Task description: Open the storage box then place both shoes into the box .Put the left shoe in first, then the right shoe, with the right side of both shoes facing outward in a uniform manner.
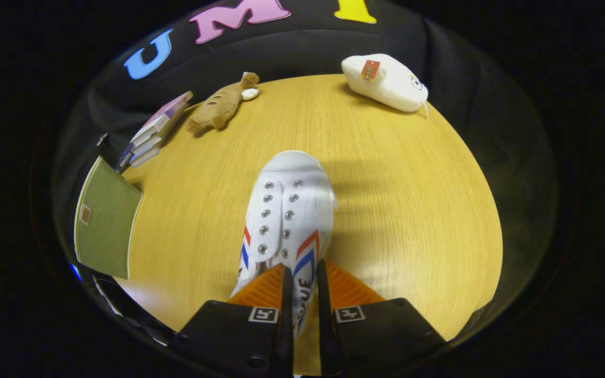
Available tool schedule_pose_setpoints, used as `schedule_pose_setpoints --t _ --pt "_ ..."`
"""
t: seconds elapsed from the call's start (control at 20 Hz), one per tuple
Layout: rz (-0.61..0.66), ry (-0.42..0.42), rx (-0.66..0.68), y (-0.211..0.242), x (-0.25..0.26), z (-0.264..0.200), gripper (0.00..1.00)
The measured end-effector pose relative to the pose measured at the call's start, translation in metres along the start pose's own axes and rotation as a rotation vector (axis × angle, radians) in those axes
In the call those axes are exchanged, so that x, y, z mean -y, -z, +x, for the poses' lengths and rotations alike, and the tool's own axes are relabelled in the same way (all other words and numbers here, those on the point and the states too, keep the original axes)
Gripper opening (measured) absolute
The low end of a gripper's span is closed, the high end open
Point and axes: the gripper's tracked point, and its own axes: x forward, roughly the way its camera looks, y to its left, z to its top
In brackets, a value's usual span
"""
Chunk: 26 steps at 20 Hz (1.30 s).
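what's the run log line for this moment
stage: shoe pickup | hand-held gripper: shut on white shoe, gripping its side wall near the heel | shoe: toe pointing away over wooden table | storage box: unconfirmed

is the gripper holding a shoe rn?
Yes. The gripper has both fingers pressed on the side wall of the white shoe near its heel, with its toe pointing away over the table.

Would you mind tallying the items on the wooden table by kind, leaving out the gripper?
Shoes: 1, the white shoe pinched between the gripper fingers.
Plush toys: 2, brown plush and white plush.
Book stacks: 1, the stack of books.
Green boxes: 1, the green box.
Total: 5
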Motion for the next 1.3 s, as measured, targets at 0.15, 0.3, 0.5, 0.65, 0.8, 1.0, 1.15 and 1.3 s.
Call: schedule_pose_setpoints --t 0.15,0.3,0.5,0.65,0.8,1.0,1.15,1.3 --pt "-0.032 -0.009 0.005 -0.002 0.001 -0.003 0.09" --pt "-0.019 -0.016 0.003 0.003 -0.016 -0.016 0.08" --pt "0.03 -0.011 0.044 -0.005 -0.055 -0.047 0.08" --pt "0.037 -0.015 0.09 -0.019 -0.094 -0.075 0.08" --pt "0.028 -0.001 0.116 -0.029 -0.139 -0.106 0.08" --pt "0.093 -0.049 0.169 -0.045 -0.212 -0.142 0.08" --pt "0.123 -0.096 0.19 -0.055 -0.267 -0.162 0.08" --pt "0.091 -0.121 0.204 -0.061 -0.319 -0.174 0.08"
